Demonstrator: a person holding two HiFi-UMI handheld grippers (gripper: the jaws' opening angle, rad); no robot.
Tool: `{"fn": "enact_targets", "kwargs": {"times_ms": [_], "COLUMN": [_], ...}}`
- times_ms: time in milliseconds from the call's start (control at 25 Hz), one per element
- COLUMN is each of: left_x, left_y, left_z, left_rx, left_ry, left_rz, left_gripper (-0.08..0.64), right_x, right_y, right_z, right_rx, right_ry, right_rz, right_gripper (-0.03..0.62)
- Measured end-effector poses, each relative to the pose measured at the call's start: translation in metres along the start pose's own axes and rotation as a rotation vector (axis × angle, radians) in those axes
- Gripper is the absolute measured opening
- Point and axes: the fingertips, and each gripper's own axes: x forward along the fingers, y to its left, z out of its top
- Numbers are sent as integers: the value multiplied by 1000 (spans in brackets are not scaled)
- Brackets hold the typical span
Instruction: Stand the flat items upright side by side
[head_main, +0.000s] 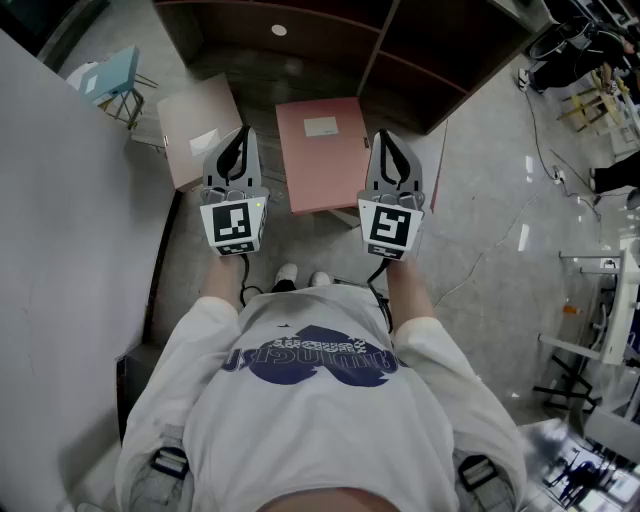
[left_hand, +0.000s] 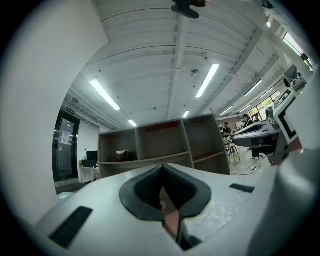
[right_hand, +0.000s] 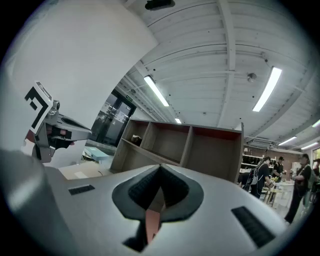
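Folder in pink (head_main: 320, 155) lies flat on the floor (head_main: 480, 230), white label facing up, just in front of the dark shelf unit (head_main: 400, 40). Beige folder (head_main: 197, 125) also lies flat, to the pink one's left, turned a little, with a strip of floor between them. Neither is upright.

A thin pink edge (head_main: 441, 165) shows just right of the pink folder; I can't tell what it is.

My left hand-held gripper (head_main: 240, 137) hangs over the strip between the two folders. My right hand-held gripper (head_main: 388, 142) hangs over the pink folder's right edge. Both are above the floor and touch nothing.

In the left gripper view the jaws are pressed together with nothing between them, pointing at the shelf unit. One compartment holds a small object, too small to name. The right gripper view shows the same: jaws fully closed, empty, shelf unit ahead, and the left hand-held gripper at the picture's left edge.

White wall (head_main: 70, 250) runs along my left. Light blue stool (head_main: 115, 72) stands beyond the beige folder. White shoe tips (head_main: 287, 272) sit below the pink folder.
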Motion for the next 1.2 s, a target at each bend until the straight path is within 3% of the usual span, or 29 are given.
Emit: {"fn": "enact_targets", "kwargs": {"times_ms": [640,840,1000,1040,1120,1200], "left_x": [-2,-5,-5,-5,-5,-5], "left_y": [28,37,49,53,59,62], "left_z": [-5,-17,-26,-28,-33,-41], "left_rx": [-14,-29,-92,-103,-109,-114], "left_ry": [1,33,87,98,115,136], "left_rz": [32,23,6,7,17,15], "left_gripper": [8,8,11,13,83,148], "right_x": [7,6,5,6,6,3], "right_y": [14,10,-2,-4,-6,-7], "right_z": [8,6,4,2,-4,-12], "right_rx": [-51,124,258,288,310,303], "right_ry": [-2,-28,-42,-38,-17,7], "right_rz": [-4,23,6,5,-10,-33], "right_gripper": [-2,0,0,24,195,242]}}
